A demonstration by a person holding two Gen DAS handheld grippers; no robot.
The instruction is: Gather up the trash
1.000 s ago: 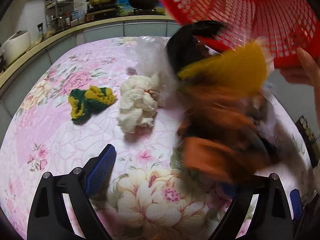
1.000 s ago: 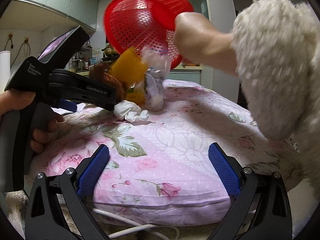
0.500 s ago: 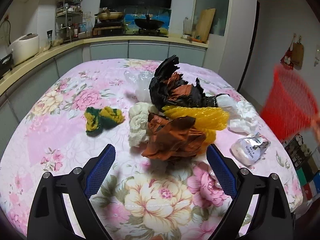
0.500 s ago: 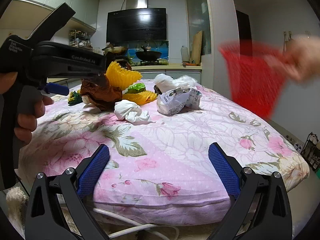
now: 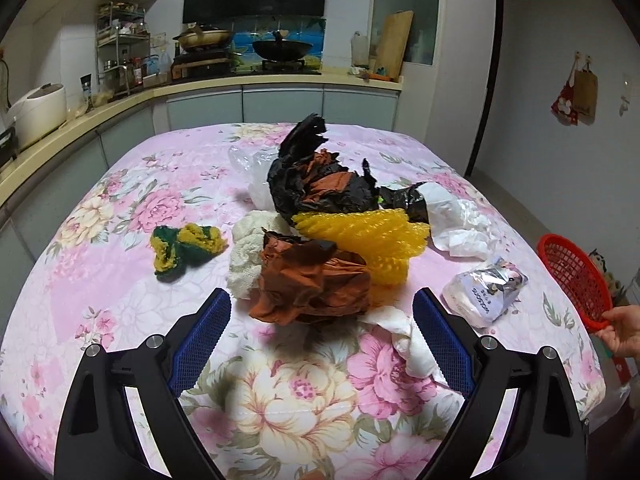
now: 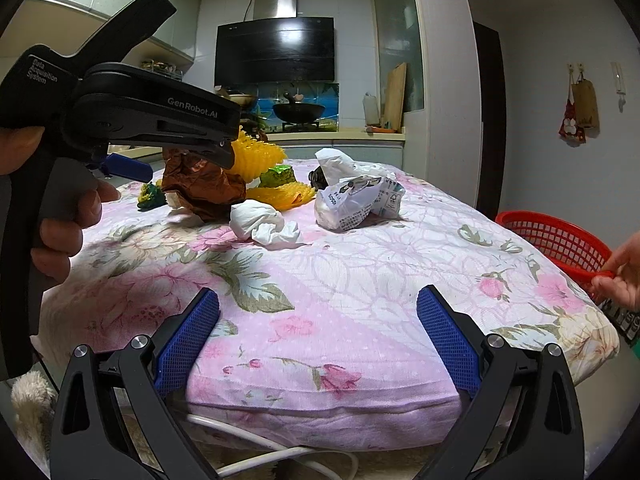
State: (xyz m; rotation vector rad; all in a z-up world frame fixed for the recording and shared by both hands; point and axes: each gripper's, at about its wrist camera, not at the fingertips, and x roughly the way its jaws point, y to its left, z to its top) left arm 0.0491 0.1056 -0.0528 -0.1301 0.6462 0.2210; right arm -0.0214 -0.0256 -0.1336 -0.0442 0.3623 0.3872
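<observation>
Kitchen setting; pink floral cloth covers the bench (image 5: 120, 208), counter and stove behind.

Left tongs (image 5: 322, 344): blue pads spread wide apart, nothing between them, hovering above the cloth at the near edge of the trash pile. Holding nothing, touching nothing.

Right tongs (image 6: 318, 334): likewise wide apart and empty, low at the bench's near edge, well short of the trash.

Trash, near to far from the left wrist view: white crumpled tissue (image 5: 404, 332) just beside the right pad; brown crumpled paper (image 5: 312, 280) directly ahead; silver-white wrapper (image 5: 486, 292) to the right; white fluffy wad (image 5: 248, 252) touching the brown paper; green-yellow sponge scrap (image 5: 184, 246) lying apart to the left; yellow foam netting (image 5: 368, 236); black plastic bag (image 5: 320, 184); clear plastic (image 5: 252, 168) farthest back.

Red mesh basket (image 5: 576, 276) sits off the bench's right edge, rim pinched by a bare hand (image 5: 622, 332).
</observation>
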